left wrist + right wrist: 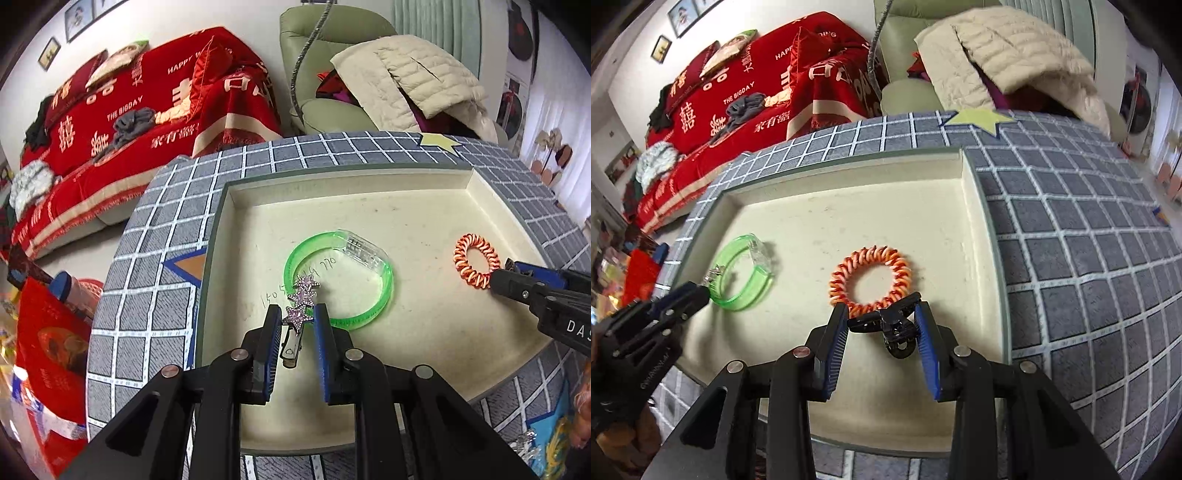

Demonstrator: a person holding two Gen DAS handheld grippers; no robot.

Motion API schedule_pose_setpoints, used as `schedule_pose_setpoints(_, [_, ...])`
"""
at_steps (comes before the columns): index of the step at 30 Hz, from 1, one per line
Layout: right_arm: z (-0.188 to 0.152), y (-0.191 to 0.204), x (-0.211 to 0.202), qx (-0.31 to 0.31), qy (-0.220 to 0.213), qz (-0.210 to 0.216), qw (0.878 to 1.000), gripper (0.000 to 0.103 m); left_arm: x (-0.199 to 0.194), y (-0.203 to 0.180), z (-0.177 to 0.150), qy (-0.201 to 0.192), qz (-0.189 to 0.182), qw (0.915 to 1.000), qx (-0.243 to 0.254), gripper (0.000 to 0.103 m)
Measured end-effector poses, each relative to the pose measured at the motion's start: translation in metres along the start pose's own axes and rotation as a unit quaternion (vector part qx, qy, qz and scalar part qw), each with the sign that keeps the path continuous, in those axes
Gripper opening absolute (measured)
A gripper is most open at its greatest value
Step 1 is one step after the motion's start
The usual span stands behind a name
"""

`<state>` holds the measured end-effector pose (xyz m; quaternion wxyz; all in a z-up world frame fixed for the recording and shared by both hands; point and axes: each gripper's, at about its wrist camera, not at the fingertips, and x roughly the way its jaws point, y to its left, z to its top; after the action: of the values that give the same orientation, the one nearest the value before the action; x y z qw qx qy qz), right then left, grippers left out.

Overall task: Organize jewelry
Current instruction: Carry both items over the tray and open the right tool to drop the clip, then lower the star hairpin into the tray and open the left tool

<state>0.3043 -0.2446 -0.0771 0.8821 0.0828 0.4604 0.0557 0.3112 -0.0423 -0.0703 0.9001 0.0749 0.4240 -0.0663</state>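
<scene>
Jewelry here is light, small and slippery: the left gripper (295,325) pinches a star hair clip (301,299) by its stiff metal base over the green bangle (338,280); the right gripper (882,325) clamps a black claw clip (892,325) beside the springy orange coil tie (870,282). All hang over a cream tray (369,206) on a grid-patterned cloth (147,280) in a cluttered living room.

A home living room is shown: beyond the gripper a sofa (147,122) draped in a red throw, a green armchair (325,62) under a quilted jacket (417,77), and framed pictures (79,16) are seen.
</scene>
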Motion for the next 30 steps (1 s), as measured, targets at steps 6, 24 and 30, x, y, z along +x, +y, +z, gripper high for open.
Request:
schedule_pose_setpoints(6, [-0.002,0.004,0.000,-0.011,0.004,-0.008,1.000,0.056,-0.003,-0.004,-0.001,-0.002,0.008,1.0000,0.004,0.039])
schedule_pose_setpoints(24, [-0.013,-0.004,-0.067,0.043,-0.052,0.068,0.995,0.077,-0.044,0.010,-0.008,-0.024,-0.024,0.9988,-0.035,0.039])
schedule_pose_setpoints(30, [-0.032,-0.008,-0.088,0.057,-0.057,0.073,0.994,0.078,-0.068,0.016,-0.019,-0.030,-0.033,0.9983,-0.038,0.039])
